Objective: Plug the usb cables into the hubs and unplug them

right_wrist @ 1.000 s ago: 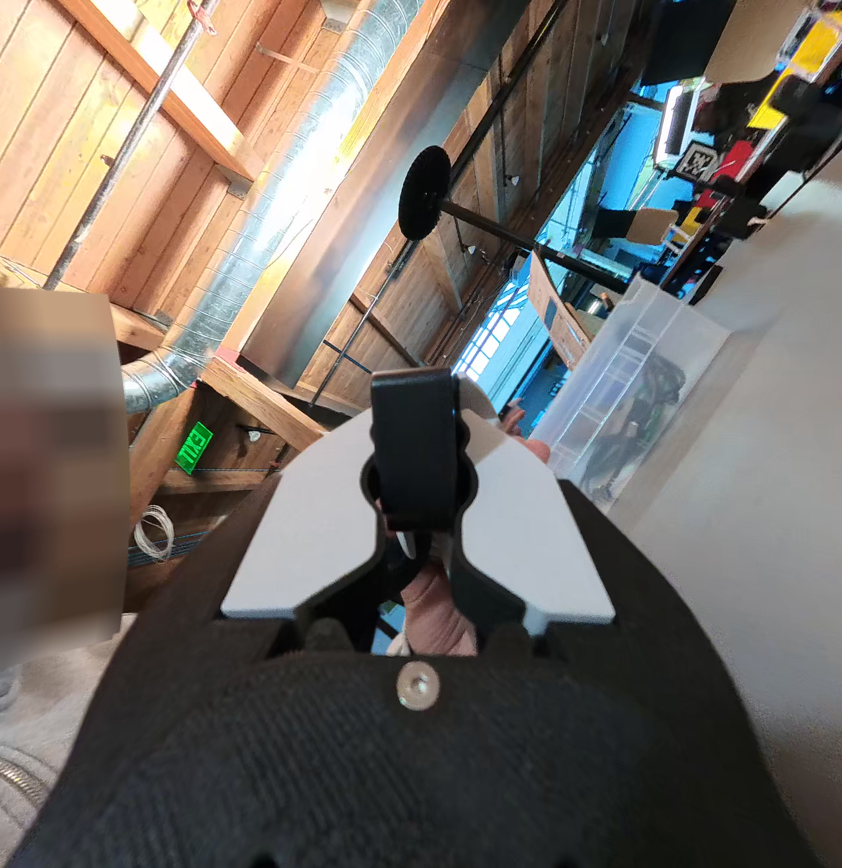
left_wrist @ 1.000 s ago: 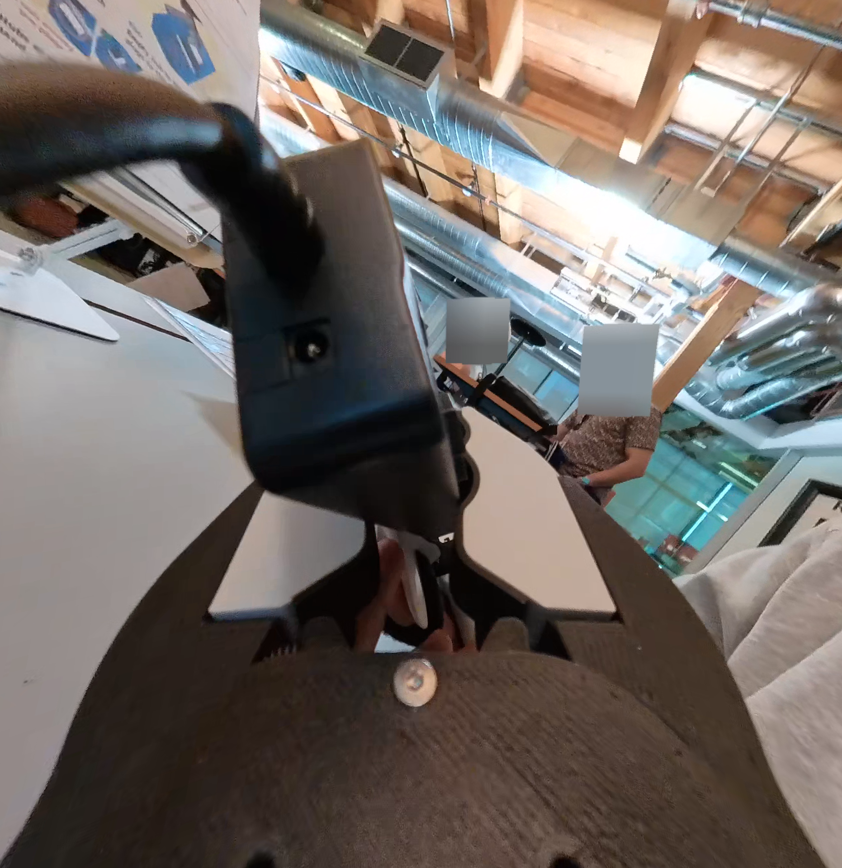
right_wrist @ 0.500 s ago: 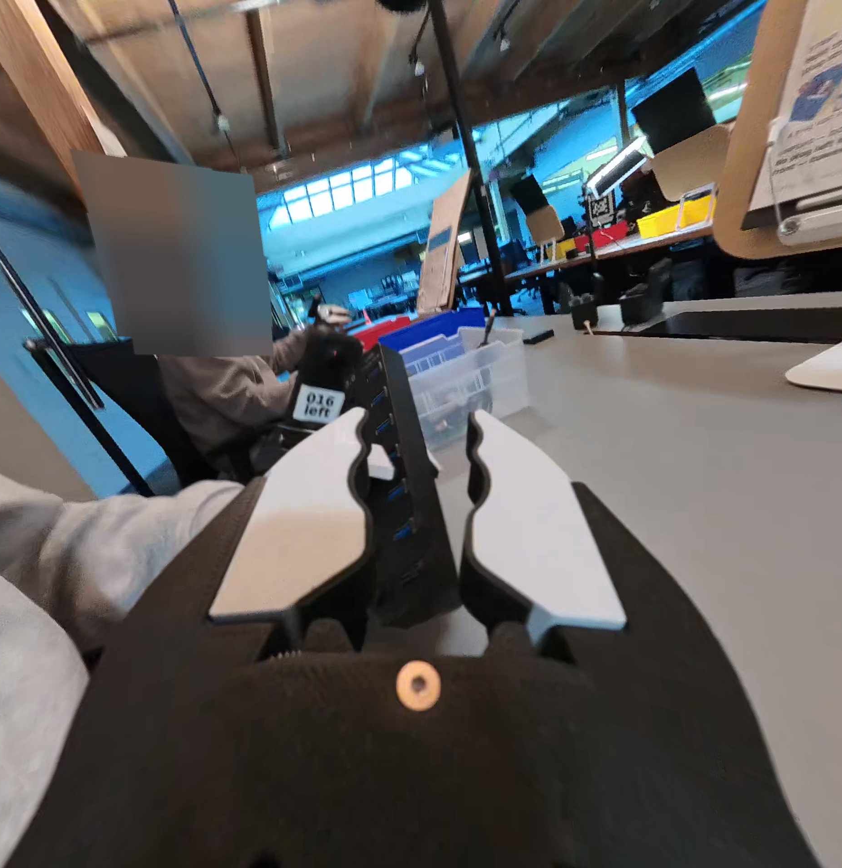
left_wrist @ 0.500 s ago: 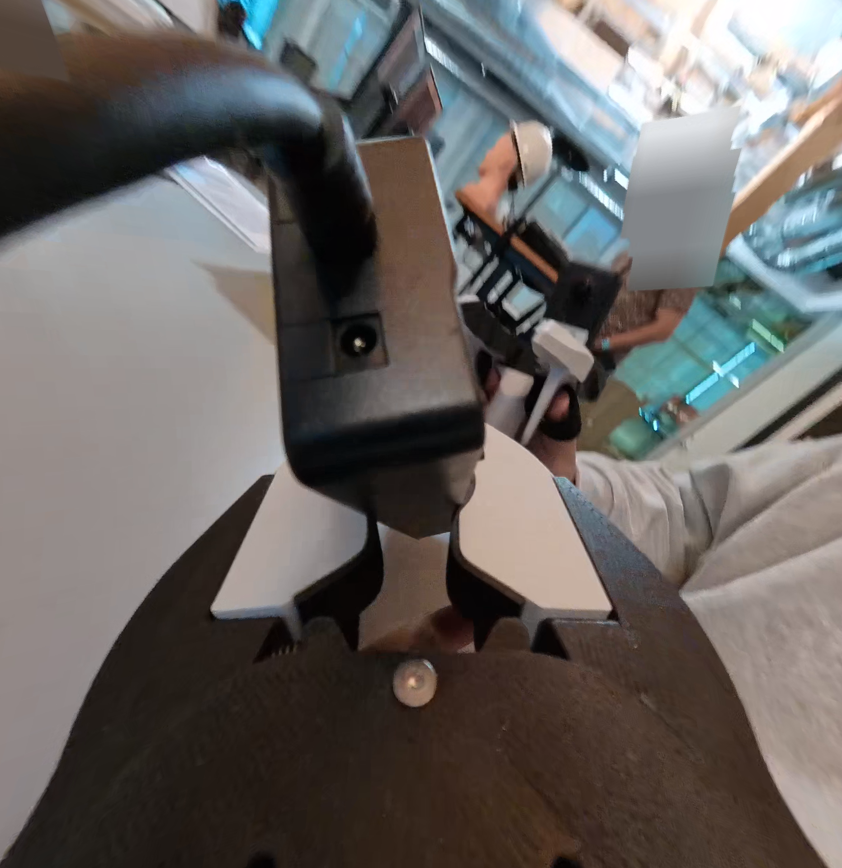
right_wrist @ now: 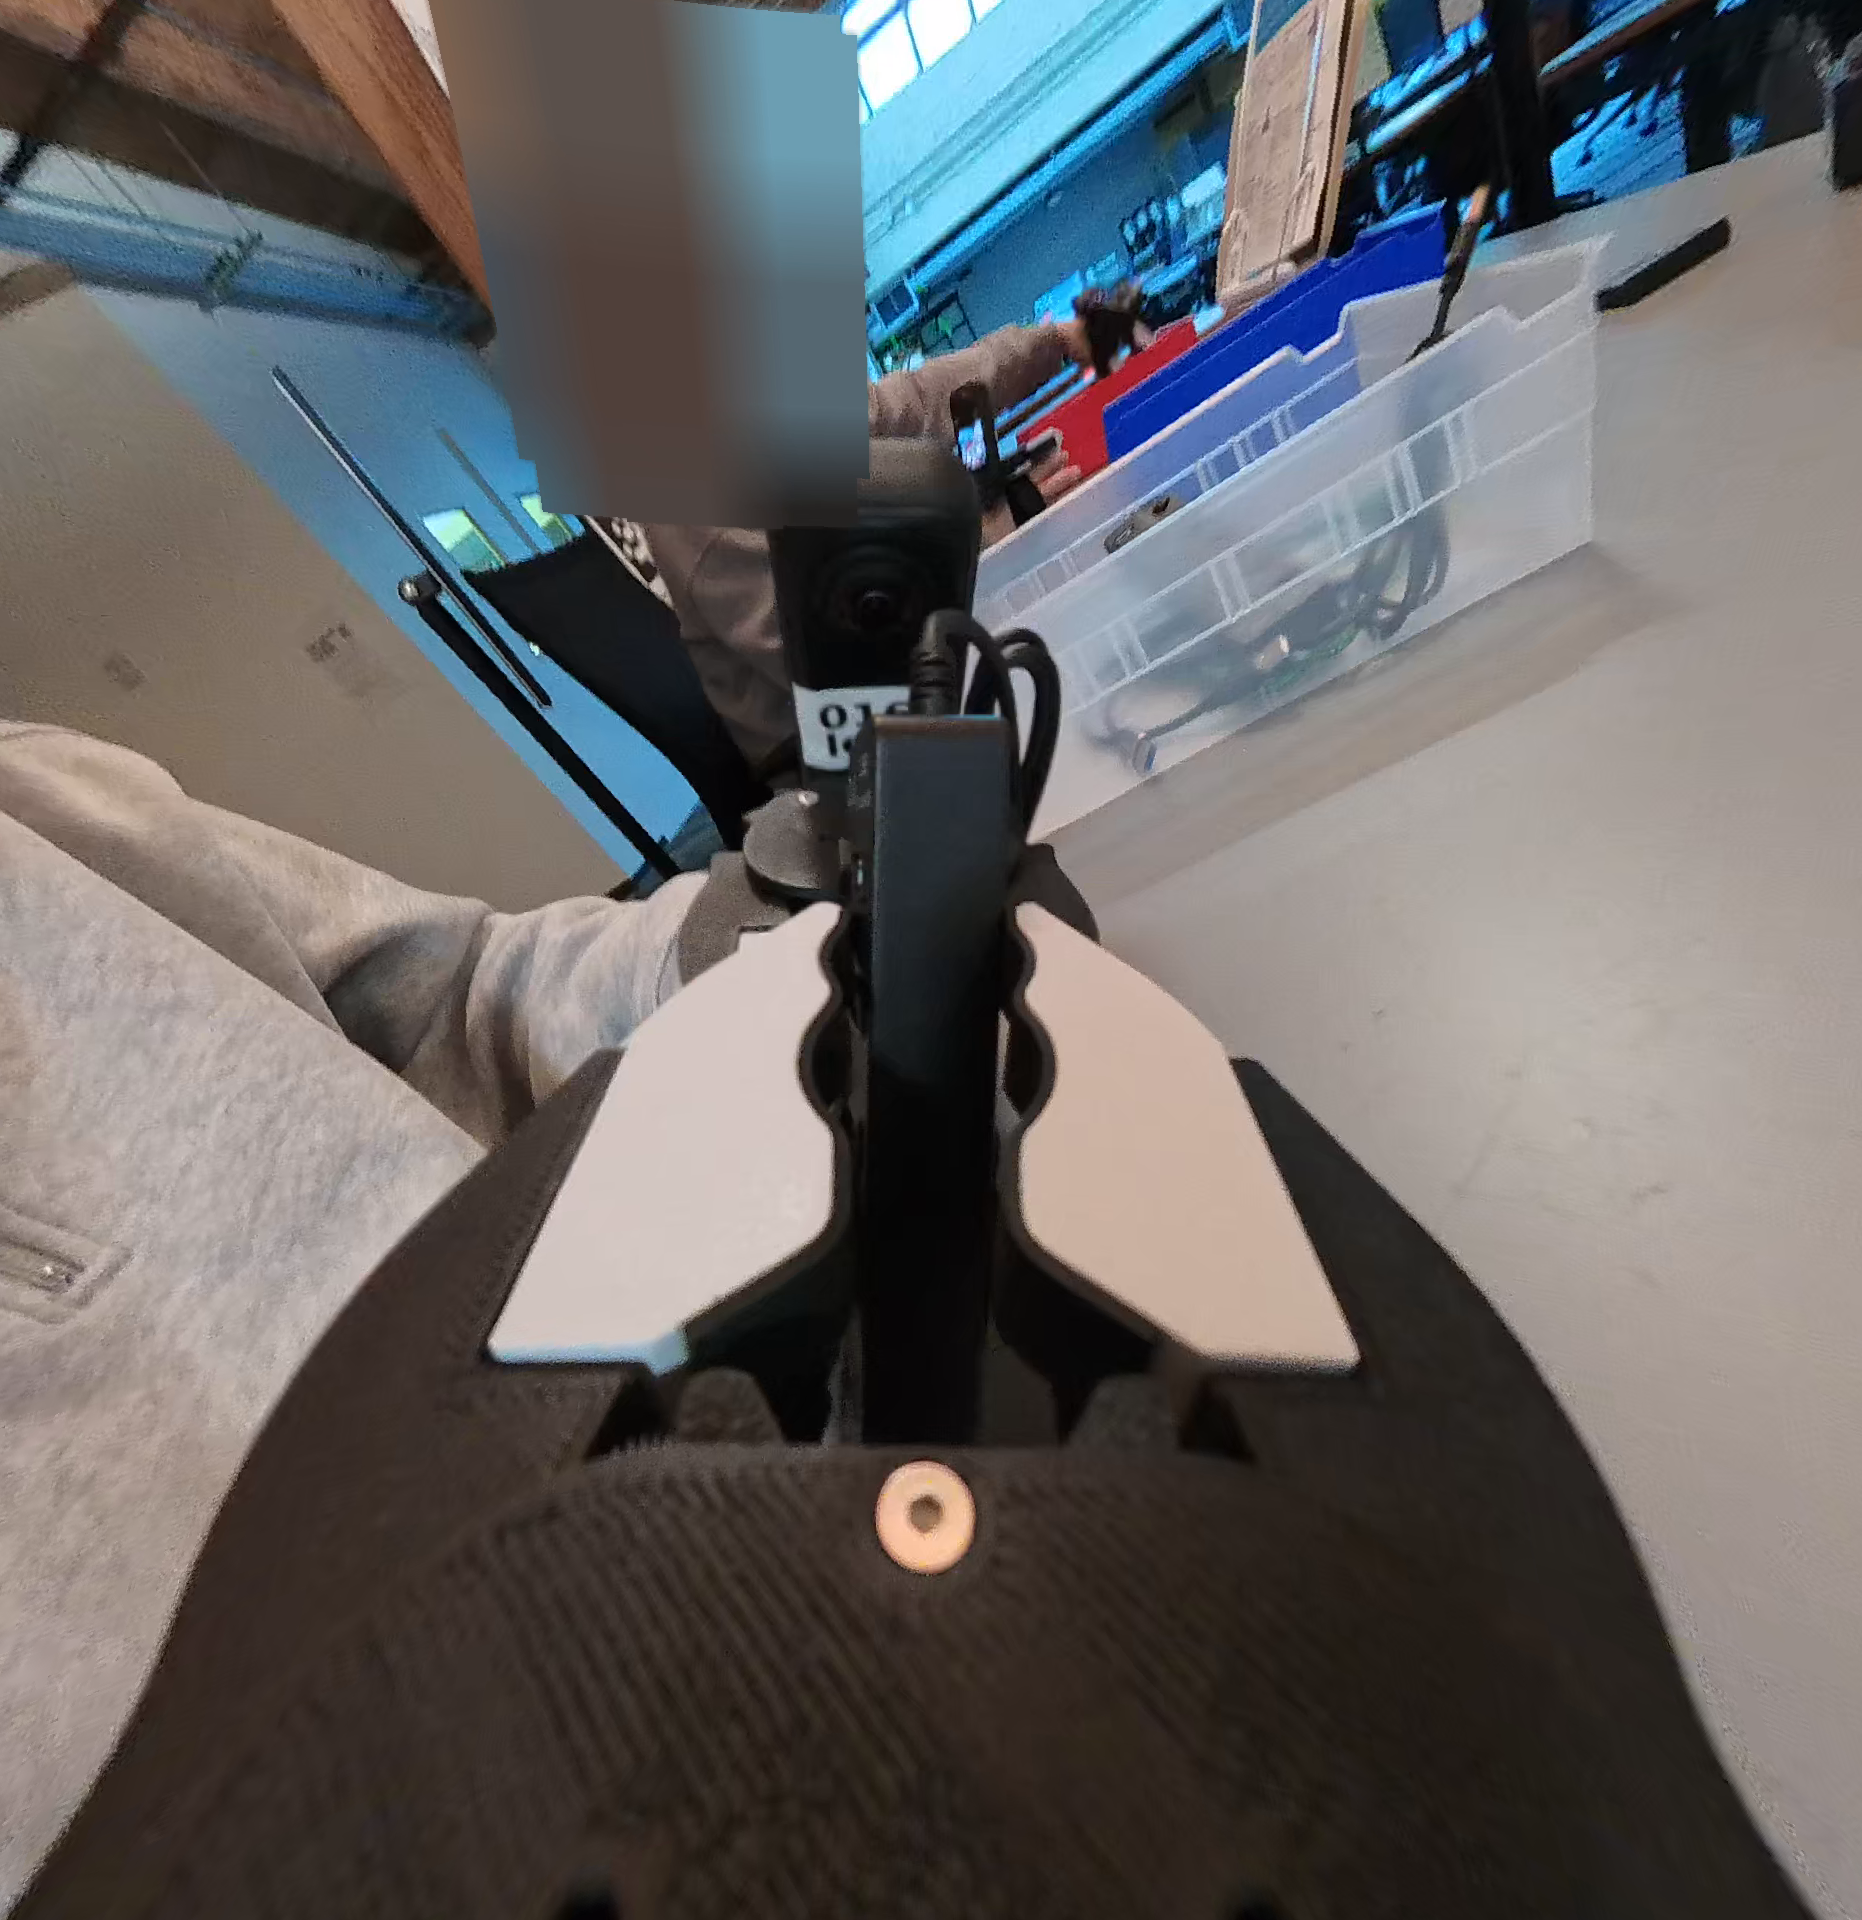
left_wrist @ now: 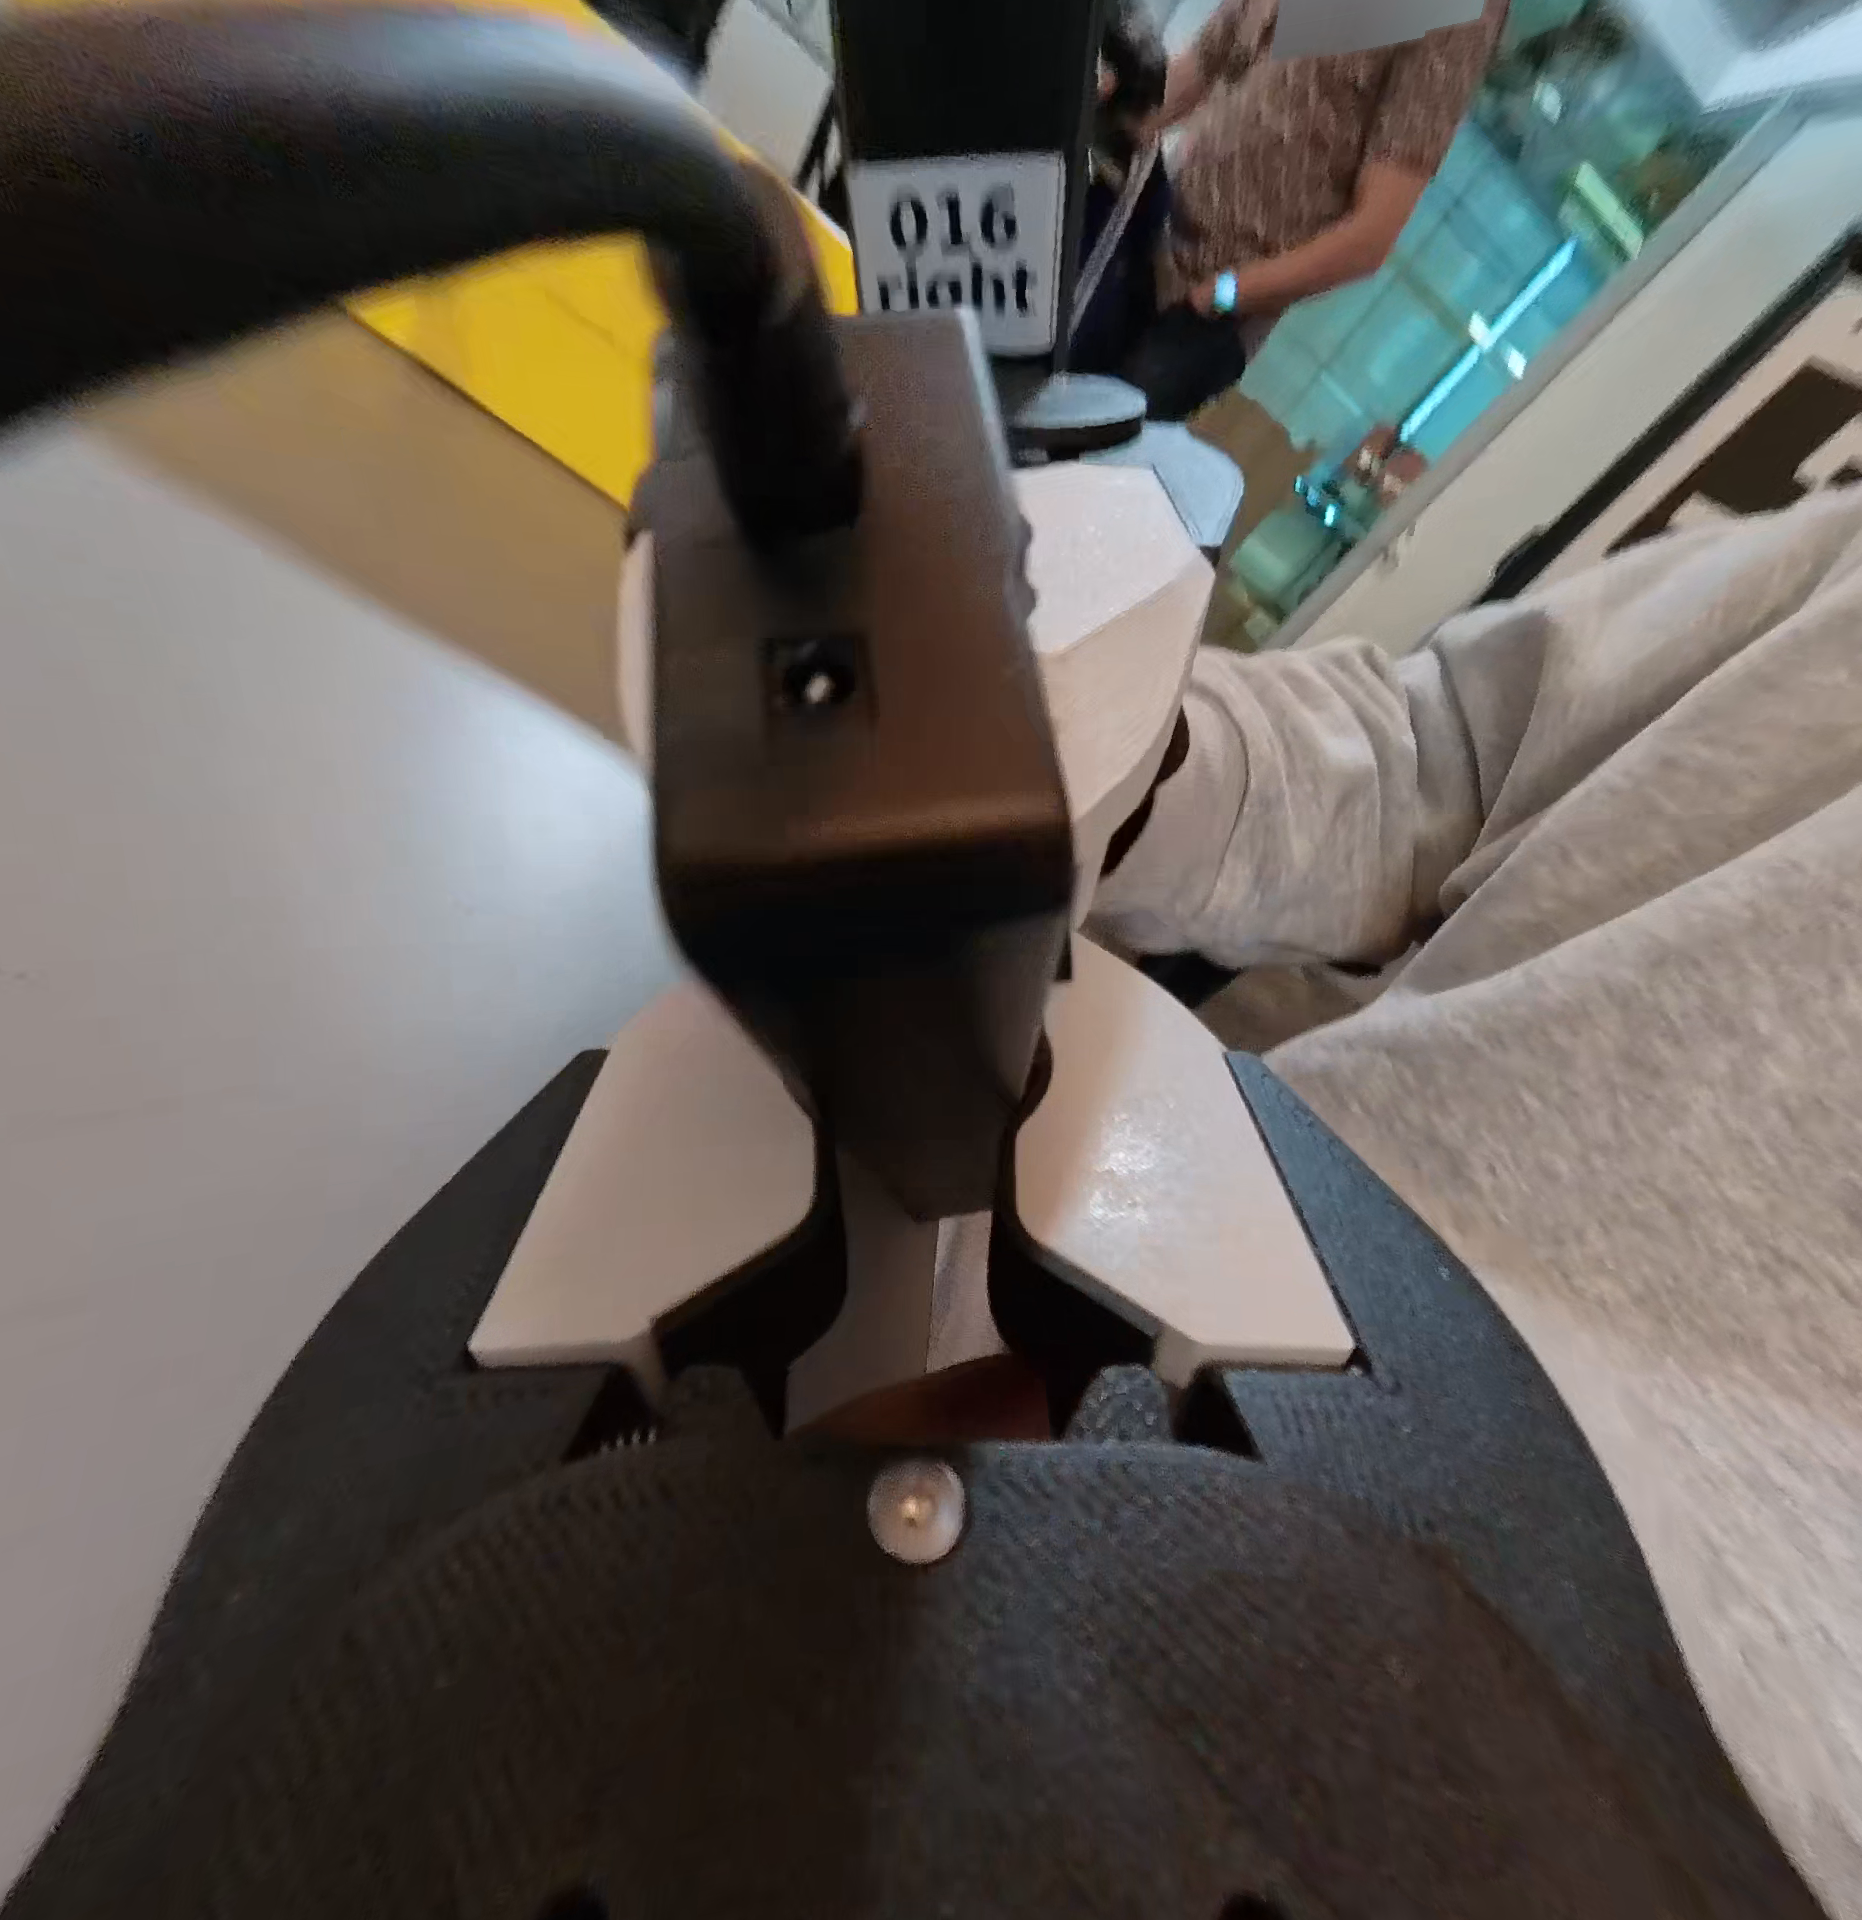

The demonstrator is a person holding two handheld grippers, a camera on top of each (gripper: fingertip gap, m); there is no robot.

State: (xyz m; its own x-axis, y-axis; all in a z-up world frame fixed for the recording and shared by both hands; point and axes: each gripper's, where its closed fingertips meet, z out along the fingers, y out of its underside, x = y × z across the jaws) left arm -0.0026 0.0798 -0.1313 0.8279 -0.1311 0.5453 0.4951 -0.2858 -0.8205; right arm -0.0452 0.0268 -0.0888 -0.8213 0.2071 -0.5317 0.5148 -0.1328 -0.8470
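Note:
A black USB hub (left_wrist: 854, 748) is held off the table between both grippers. My left gripper (left_wrist: 906, 1039) is shut on its lower end. A thick black cable (left_wrist: 283, 156) leaves its far end and curves off to the left. My right gripper (right_wrist: 932, 935) is shut on the same hub (right_wrist: 937, 1039) from the opposite side. Its white fingers (left_wrist: 1114, 623) show behind the hub in the left wrist view. The left gripper's camera (right_wrist: 875, 603) and the looped cable (right_wrist: 1020, 675) show beyond the hub in the right wrist view.
A clear plastic bin (right_wrist: 1322, 499) holding cables stands on the grey table (right_wrist: 1529, 1039), with blue (right_wrist: 1270, 322) and red (right_wrist: 1114, 384) bins behind it. Grey sleeves (left_wrist: 1529, 935) fill one side. A yellow object (left_wrist: 542, 343) and a person (left_wrist: 1301, 156) are farther off. The left gripper's tips are roughly 7 cm from the right gripper's.
Both views swung down from the ceiling toward the table. My right gripper, open around the hub half a second ago, has closed on it. The left gripper kept its hold.

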